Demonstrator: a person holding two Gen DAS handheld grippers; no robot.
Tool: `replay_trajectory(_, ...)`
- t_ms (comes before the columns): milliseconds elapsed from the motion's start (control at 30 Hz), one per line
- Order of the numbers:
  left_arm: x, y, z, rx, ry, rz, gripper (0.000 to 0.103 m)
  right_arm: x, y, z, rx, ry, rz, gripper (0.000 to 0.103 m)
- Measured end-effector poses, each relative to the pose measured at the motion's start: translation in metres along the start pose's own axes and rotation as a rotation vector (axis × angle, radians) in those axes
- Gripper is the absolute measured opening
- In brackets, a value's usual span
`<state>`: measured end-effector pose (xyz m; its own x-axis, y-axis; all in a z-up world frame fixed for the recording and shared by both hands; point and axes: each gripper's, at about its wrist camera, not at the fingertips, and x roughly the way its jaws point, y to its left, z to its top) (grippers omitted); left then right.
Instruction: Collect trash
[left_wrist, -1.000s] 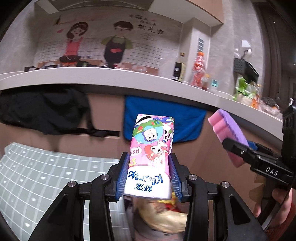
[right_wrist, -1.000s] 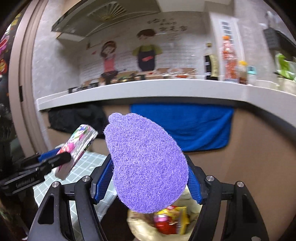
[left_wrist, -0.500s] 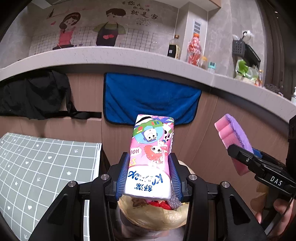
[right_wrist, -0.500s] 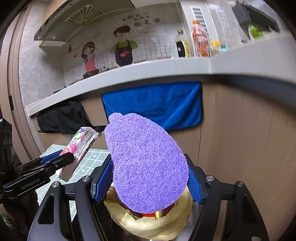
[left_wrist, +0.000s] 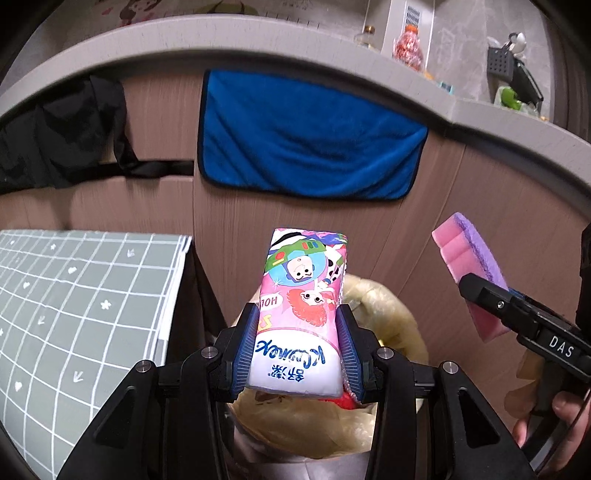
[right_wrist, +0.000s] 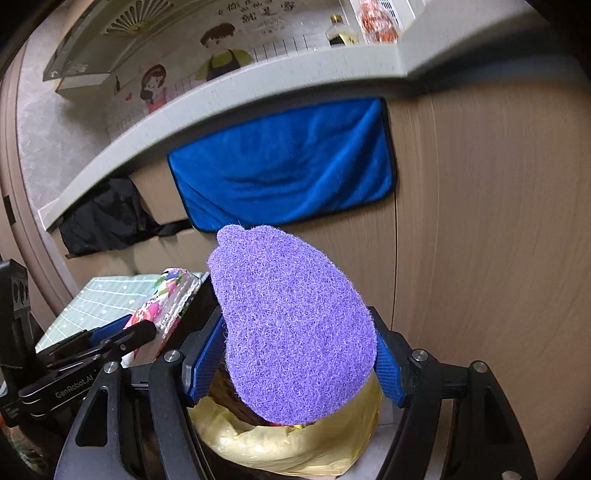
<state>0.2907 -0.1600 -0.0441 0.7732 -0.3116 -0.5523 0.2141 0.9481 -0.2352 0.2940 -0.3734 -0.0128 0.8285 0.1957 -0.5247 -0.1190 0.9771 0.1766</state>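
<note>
My left gripper (left_wrist: 297, 350) is shut on a pink cartoon-printed tissue pack (left_wrist: 301, 306) and holds it above a bin lined with a yellow bag (left_wrist: 306, 424). My right gripper (right_wrist: 291, 365) is shut on a purple and pink sponge (right_wrist: 291, 325), also above the yellow bag (right_wrist: 295, 446). The sponge (left_wrist: 469, 266) shows at the right of the left wrist view. The tissue pack (right_wrist: 162, 302) shows at the left of the right wrist view. Red trash lies in the bag, mostly hidden.
A table with a green grid cloth (left_wrist: 74, 306) stands left of the bin. A wooden counter front (left_wrist: 480, 206) rises behind it, with a blue towel (left_wrist: 306, 144) and a black garment (left_wrist: 66, 136) hanging from it. Bottles (left_wrist: 406, 51) stand on the countertop.
Both grippers have tilted downward and moved closer to the bin, each still holding its item. The yellow bag now shows more fully under both.
</note>
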Motion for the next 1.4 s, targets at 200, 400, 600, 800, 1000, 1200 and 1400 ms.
replay_trajectory(200,0.026,0.005,-0.004,-0.004,0.059,0.009,0.044,0.028,-0.009,-0.01,0.029,0.056,-0.006,0.069)
replay_trajectory(400,0.048,0.01,-0.007,0.001,0.107,0.012,0.044,0.053,-0.008,-0.017,0.029,0.11,-0.016,0.069)
replay_trajectory(600,0.063,0.015,-0.007,-0.006,0.138,-0.002,0.044,0.071,-0.005,-0.023,0.018,0.144,-0.03,0.07)
replay_trajectory(800,0.077,0.022,-0.006,-0.029,0.174,-0.062,0.053,0.079,-0.006,-0.023,0.03,0.151,-0.043,0.072)
replay_trajectory(1000,0.07,0.023,-0.001,-0.022,0.162,-0.082,0.081,0.07,-0.003,-0.023,0.044,0.14,-0.065,0.075)
replay_trajectory(1200,0.026,0.019,0.006,-0.014,0.101,-0.04,0.082,0.037,0.009,-0.021,0.042,0.099,-0.076,0.075)
replay_trajectory(1400,-0.057,0.025,-0.003,0.025,0.044,-0.009,0.082,-0.022,0.042,-0.03,0.002,0.017,-0.016,0.077)
